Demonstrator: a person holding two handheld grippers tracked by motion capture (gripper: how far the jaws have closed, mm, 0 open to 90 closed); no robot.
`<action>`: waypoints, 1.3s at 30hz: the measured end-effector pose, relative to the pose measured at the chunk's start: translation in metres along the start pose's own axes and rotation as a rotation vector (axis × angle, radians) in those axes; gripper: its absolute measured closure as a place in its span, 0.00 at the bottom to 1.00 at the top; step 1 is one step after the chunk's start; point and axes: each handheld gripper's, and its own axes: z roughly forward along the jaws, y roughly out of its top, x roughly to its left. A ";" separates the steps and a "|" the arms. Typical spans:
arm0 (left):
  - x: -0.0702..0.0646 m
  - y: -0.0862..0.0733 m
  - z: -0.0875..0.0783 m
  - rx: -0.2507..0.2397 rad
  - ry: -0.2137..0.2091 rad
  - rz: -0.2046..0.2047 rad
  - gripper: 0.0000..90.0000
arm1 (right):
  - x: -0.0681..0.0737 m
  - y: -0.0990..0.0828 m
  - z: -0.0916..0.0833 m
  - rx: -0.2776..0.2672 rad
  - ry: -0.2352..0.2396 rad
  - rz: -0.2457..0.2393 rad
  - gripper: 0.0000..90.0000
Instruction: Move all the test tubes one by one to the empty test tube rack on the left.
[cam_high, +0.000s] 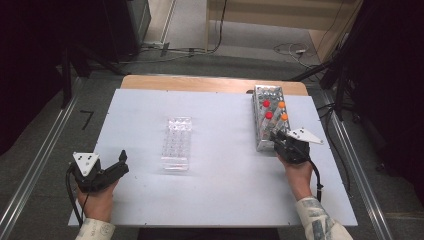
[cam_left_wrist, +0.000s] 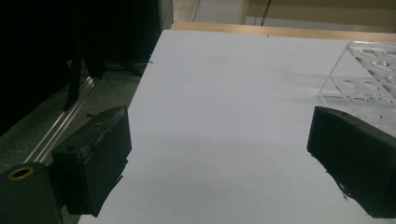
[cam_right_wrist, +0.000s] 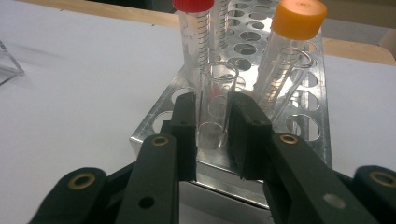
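A metal tube rack (cam_high: 259, 120) stands at the right of the white table top (cam_high: 225, 190). In it stand tubes with red caps (cam_high: 266, 103) and orange caps (cam_high: 281, 104). My right gripper (cam_high: 277, 136) is at the rack's near end. In the right gripper view its jaws (cam_right_wrist: 215, 105) are shut on a clear uncapped tube (cam_right_wrist: 217, 88) that stands upright in a near hole of the rack (cam_right_wrist: 154, 123), and both pads press its sides. A red-capped tube (cam_right_wrist: 193, 4) and an orange-capped tube (cam_right_wrist: 299, 17) stand just behind it. My left gripper (cam_high: 123, 163) rests open at the near left, with nothing between its jaws (cam_left_wrist: 219, 135).
A clear plastic tube rack (cam_high: 176, 142) with no tubes in it lies in the middle of the table, and its corner (cam_left_wrist: 369, 74) shows to the right of my left gripper. Aluminium rails (cam_high: 35, 170) run along both sides of the table. Cables lie on the floor beyond its far edge.
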 end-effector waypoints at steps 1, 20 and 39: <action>0.000 0.000 0.000 0.000 0.001 0.001 0.07 | 0.000 0.000 0.000 -0.002 0.003 0.004 0.80; 0.000 0.000 0.001 0.016 -0.007 0.007 0.08 | -0.007 0.030 -0.035 -0.123 0.026 0.059 0.82; -0.025 0.007 -0.005 0.027 -0.119 0.036 0.09 | 0.022 0.035 -0.053 -0.122 0.163 0.005 0.82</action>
